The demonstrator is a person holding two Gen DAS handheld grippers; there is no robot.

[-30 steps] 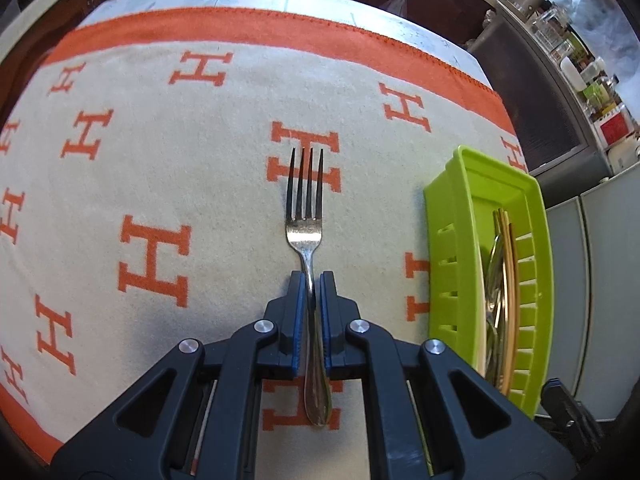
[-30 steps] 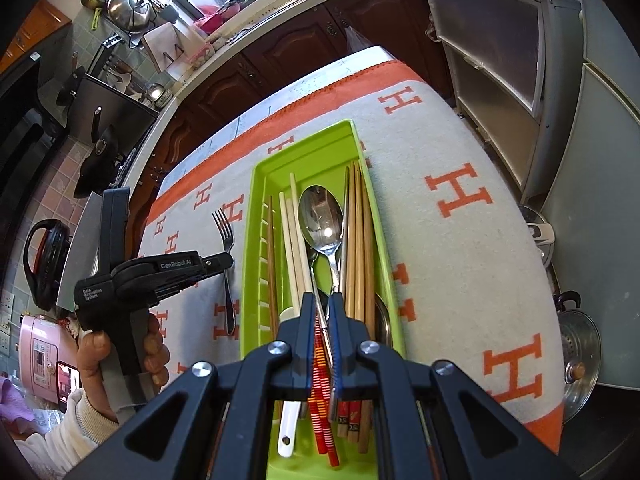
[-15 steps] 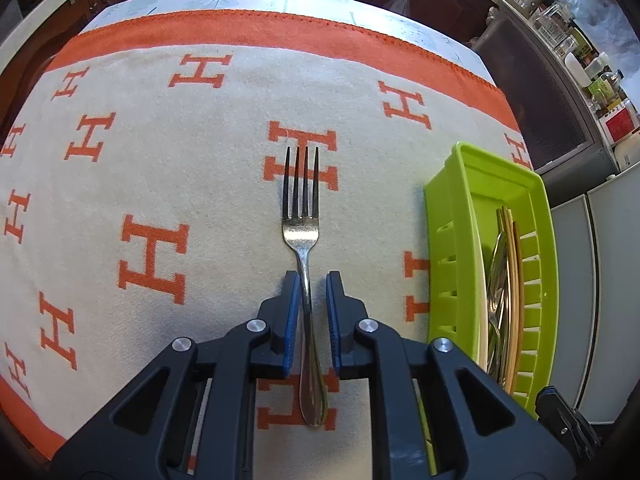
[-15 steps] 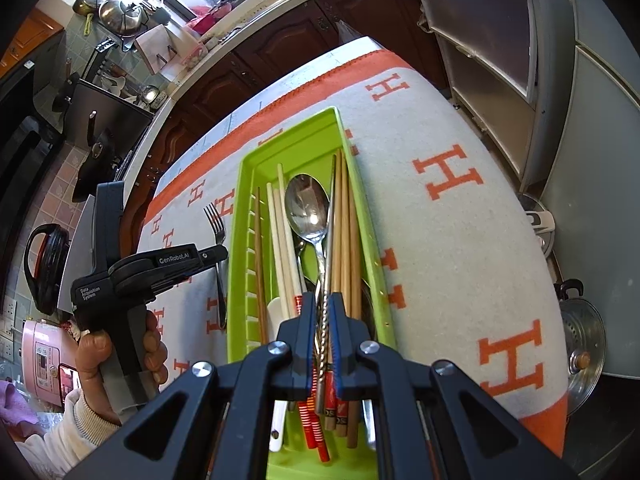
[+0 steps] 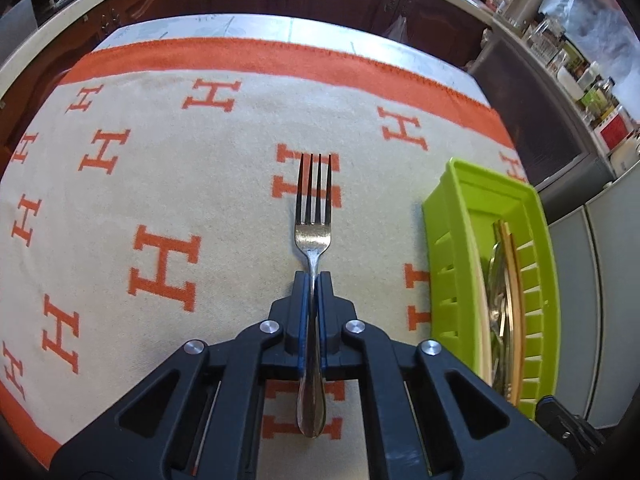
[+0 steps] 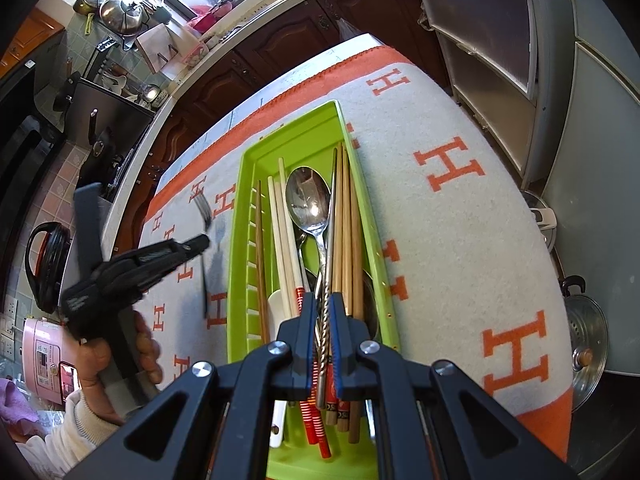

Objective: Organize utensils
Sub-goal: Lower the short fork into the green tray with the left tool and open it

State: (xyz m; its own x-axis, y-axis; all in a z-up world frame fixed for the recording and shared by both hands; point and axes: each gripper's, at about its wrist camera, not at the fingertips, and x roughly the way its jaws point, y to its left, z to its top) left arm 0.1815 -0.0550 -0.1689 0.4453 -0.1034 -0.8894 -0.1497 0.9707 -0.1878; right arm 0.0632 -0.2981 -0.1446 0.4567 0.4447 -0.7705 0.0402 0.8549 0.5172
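Note:
A steel fork (image 5: pixel 313 236) points away from me over the H-patterned cloth; my left gripper (image 5: pixel 311 280) is shut on its handle. In the right wrist view the fork (image 6: pixel 204 212) is lifted and tilted, held by the left gripper (image 6: pixel 196 244). A lime green tray (image 6: pixel 244 208) holds a large spoon (image 6: pixel 309 200), several wooden and white chopsticks and red-striped ones. My right gripper (image 6: pixel 323 300) is shut on a thin metal chopstick (image 6: pixel 330 232) above the tray. The tray (image 5: pixel 444 240) lies right of the fork.
A cream and orange cloth (image 5: pixel 160 184) covers the table. Dark cabinets (image 6: pixel 280 44) stand beyond its far edge, grey cabinets (image 6: pixel 592 120) to the right. A steel pot lid (image 6: pixel 588 344) sits low right. A pink cooker (image 6: pixel 40 356) stands at left.
My left gripper opened briefly, then closed again on the fork handle and raised it off the cloth. My right gripper lifted the metal chopstick slightly above the tray.

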